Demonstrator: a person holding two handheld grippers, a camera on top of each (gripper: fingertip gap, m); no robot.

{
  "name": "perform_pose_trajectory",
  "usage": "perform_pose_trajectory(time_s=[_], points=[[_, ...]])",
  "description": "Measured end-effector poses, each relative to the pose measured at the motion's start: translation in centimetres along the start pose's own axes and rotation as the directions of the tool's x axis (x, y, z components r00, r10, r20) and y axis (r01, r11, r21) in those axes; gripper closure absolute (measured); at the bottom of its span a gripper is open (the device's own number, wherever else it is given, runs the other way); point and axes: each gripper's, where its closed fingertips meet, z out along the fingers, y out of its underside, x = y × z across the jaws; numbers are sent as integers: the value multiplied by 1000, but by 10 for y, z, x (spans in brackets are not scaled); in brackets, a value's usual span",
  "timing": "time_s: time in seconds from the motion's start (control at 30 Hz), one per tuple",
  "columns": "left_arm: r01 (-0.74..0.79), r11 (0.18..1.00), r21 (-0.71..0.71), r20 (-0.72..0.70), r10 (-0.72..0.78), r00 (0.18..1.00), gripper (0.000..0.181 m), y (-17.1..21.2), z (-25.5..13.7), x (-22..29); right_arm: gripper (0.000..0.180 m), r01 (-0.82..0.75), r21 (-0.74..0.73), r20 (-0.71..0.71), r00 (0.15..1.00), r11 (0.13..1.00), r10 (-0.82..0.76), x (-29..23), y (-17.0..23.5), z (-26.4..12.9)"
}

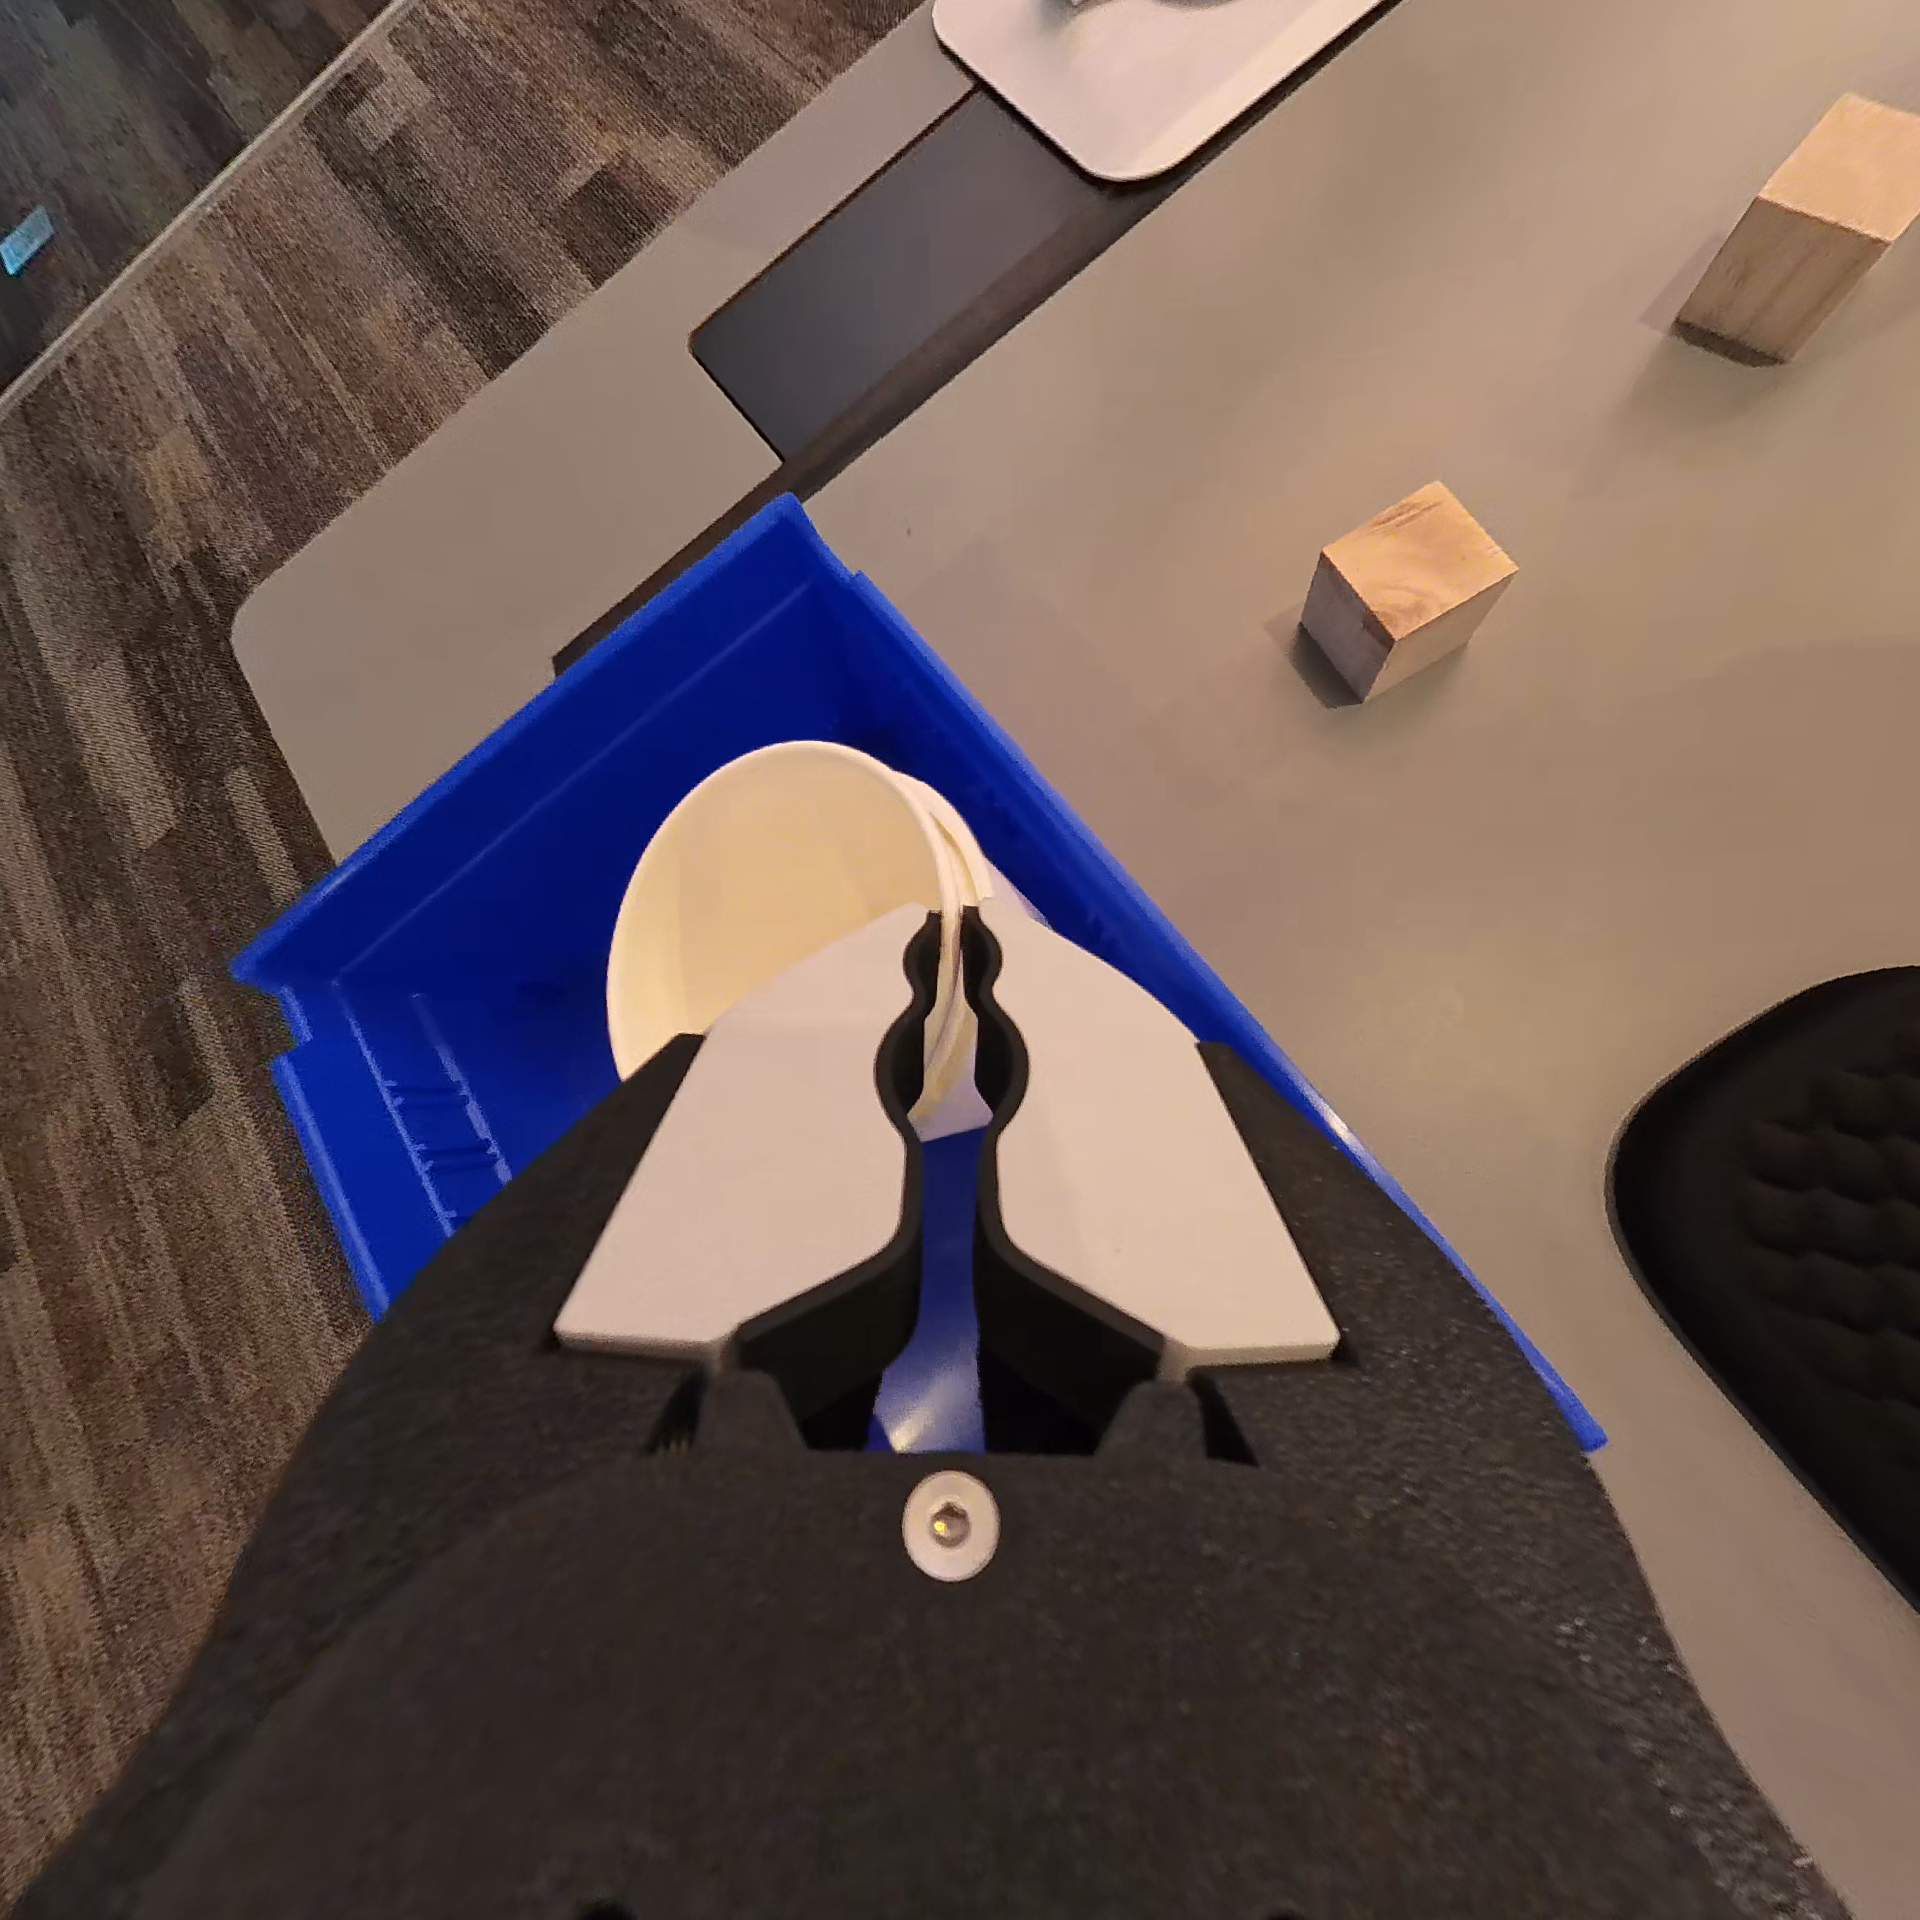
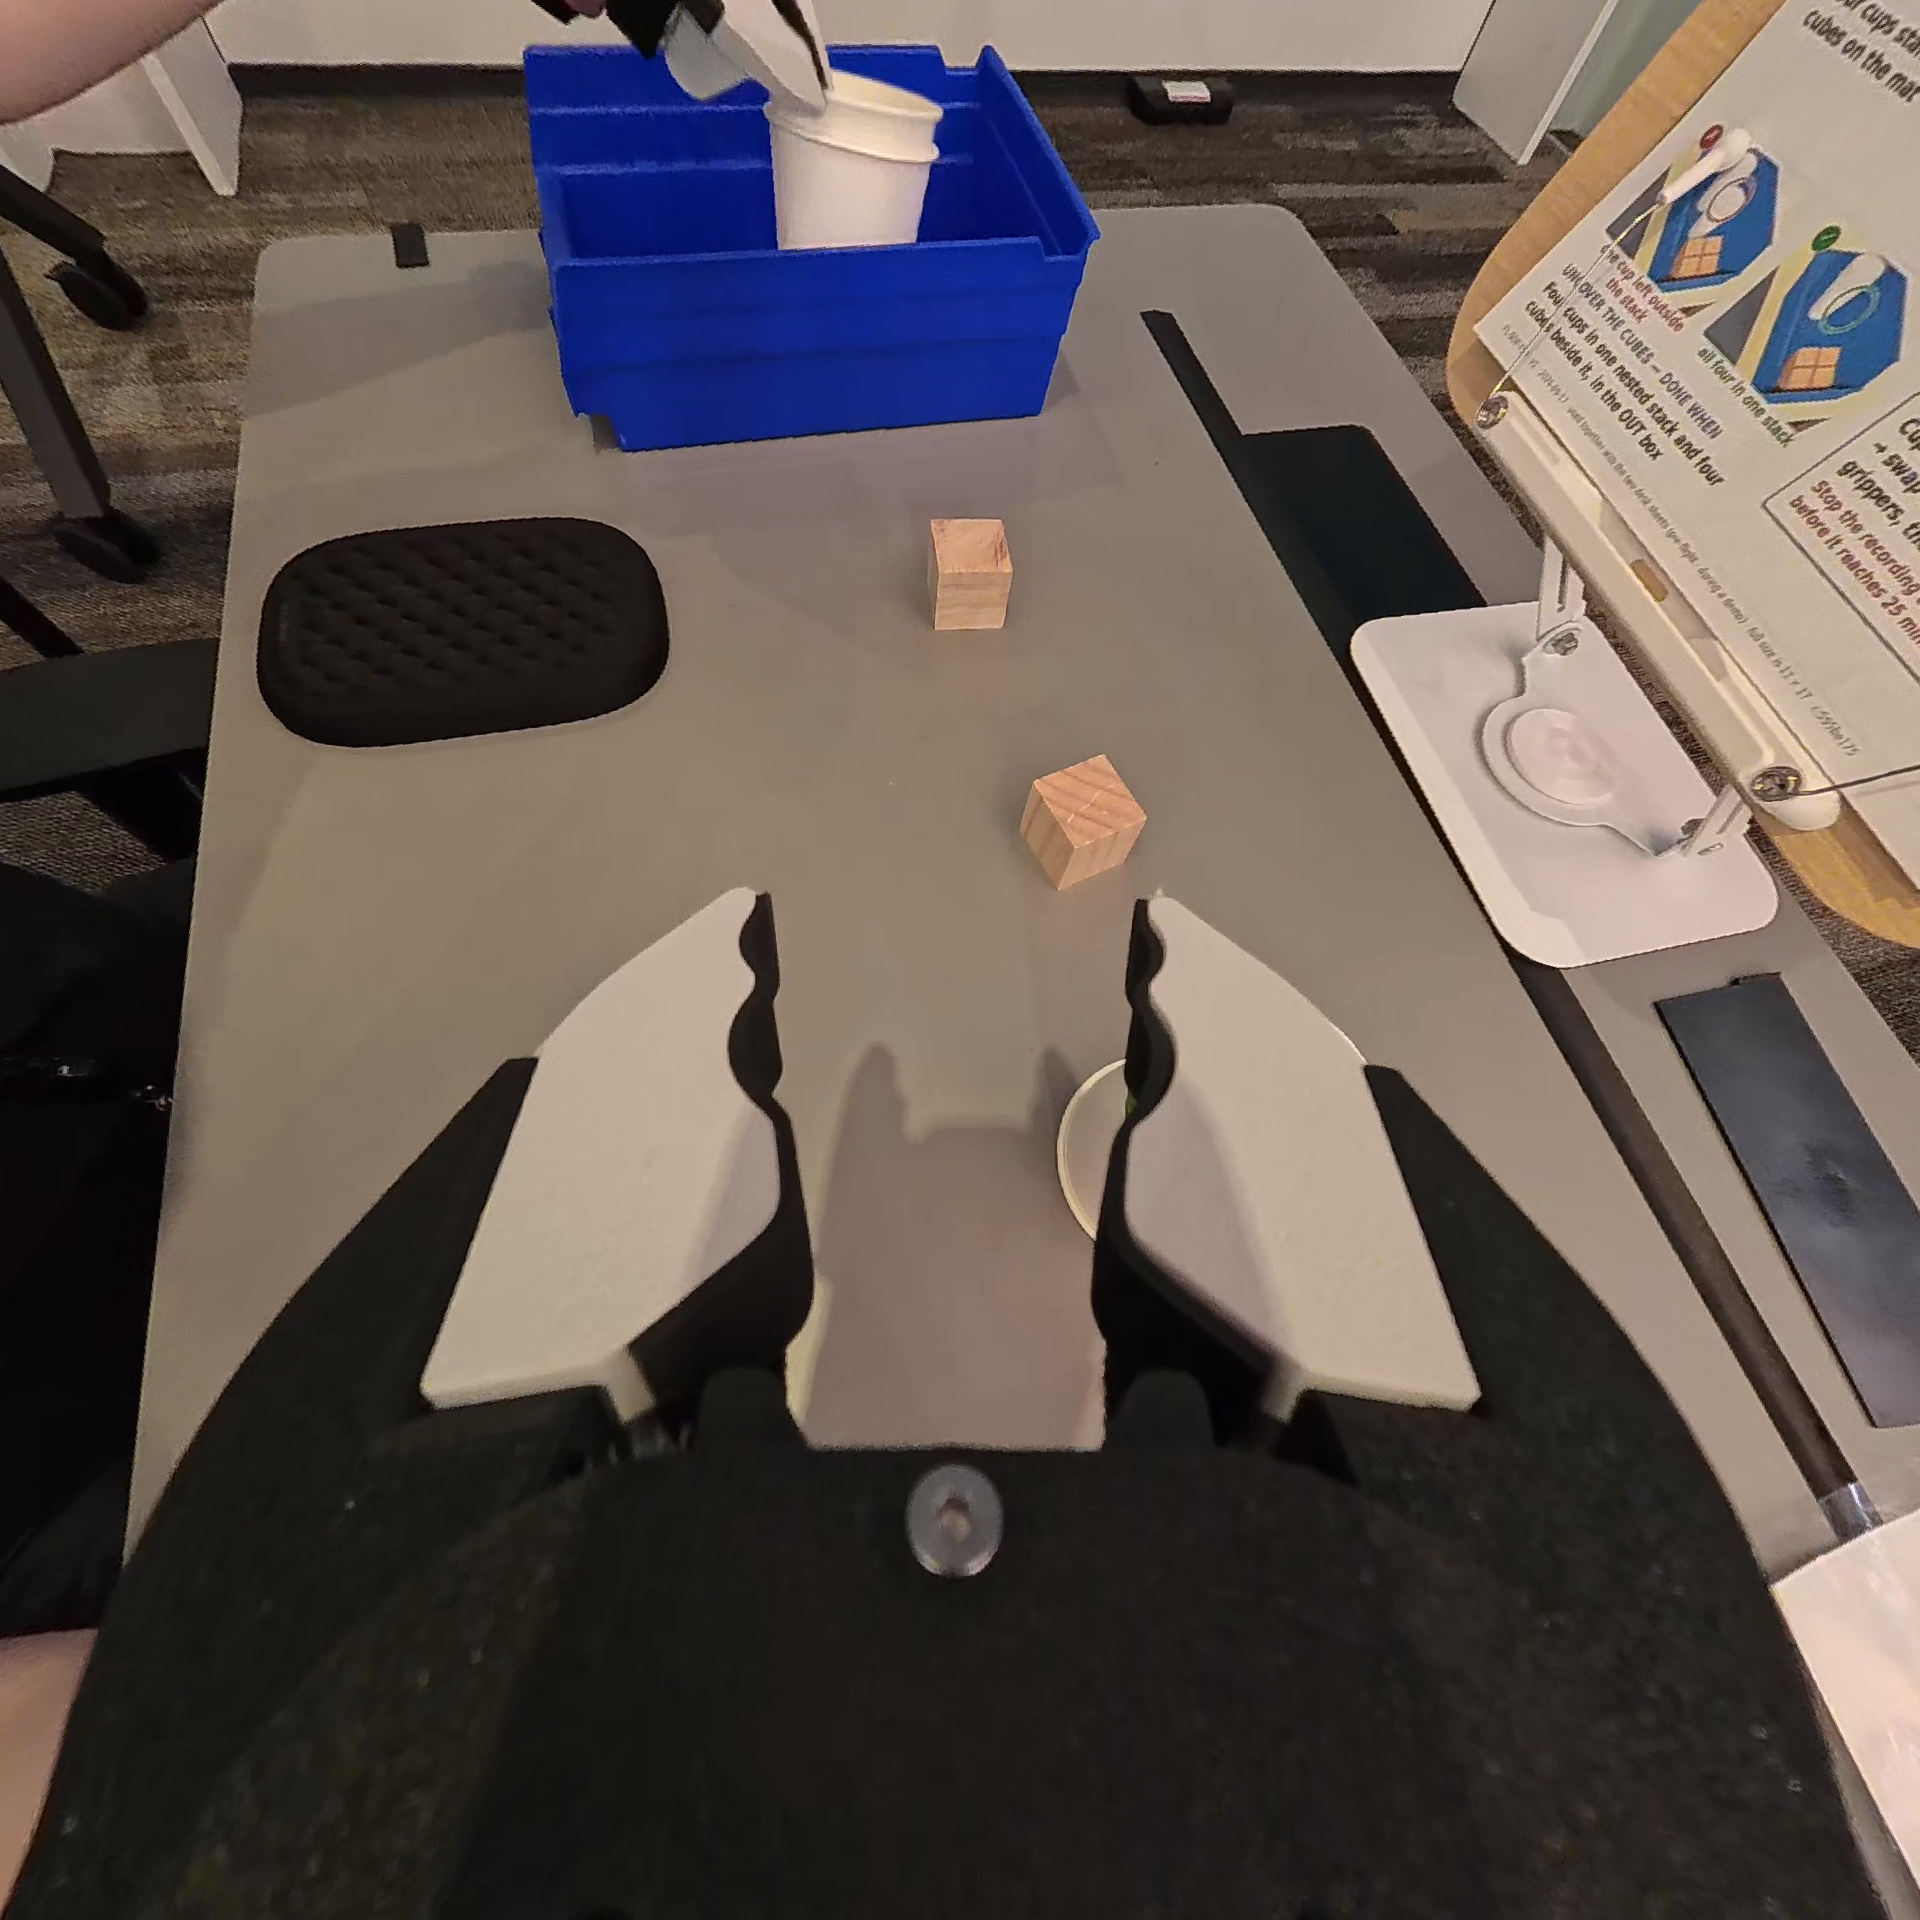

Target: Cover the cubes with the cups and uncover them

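Left wrist view shows the left gripper point(image 1: 945, 920) with its two fingers pressed together on the rim of a stack of white paper cups point(image 1: 774, 894). One finger is inside the mouth of the top cup and the other is on the outer wall. The stack is inside the blue bin point(image 1: 499, 914) and it leans toward the camera, so its open mouth is visible. Whether it touches the bin floor I cannot tell. The bin stands at the far end of the grey table point(image 1: 1299, 831).

On the table, to the right of the bin in this view, stand two wooden cubes point(image 1: 1403, 587), well apart from each other, and both are uncovered. A black padded mat point(image 1: 1787, 1226) lies at the right edge of this view.

In the right wrist view, the right gripper point(image 2: 951, 914) has its fingers wide apart with nothing between them, above the near part of the table. Just under its right finger point(image 2: 1236, 1122) a white cup point(image 2: 1086, 1153) is partly hidden; only a part of its round edge shows. The nearer cube point(image 2: 1083, 834) is just beyond the fingertips. At the right side stands a white document holder point(image 2: 1558, 810) with an instruction sheet point(image 2: 1714, 312).
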Motion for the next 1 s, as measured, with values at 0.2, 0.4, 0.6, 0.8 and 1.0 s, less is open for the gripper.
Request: perform_pose_trajectory(time_s=[0.2,0.4,0.6,0.8,1.0], points=[[-20,1000,21,35,19,999,177,-13,-16,-3,116,-11,-4,8,1000,1000,11,2,3,2],[-75,996,50,103,69,992,177,-40,-48,-6,116,-19,-5,17,1000,1000,19,4,4,7],[-99,983,156,133,79,988,178,-87,-96,8,116,3,20,9,1000,1000,-4,6,-6,23],[-152,948,279,17,153,988,178,-135,-122,80,104,107,179,5,994,978,-110,-19,-61,67],[-242,904,352,-91,291,952,178,-165,-115,172,79,104,348,-12,994,932,-107,-53,-106,117]])
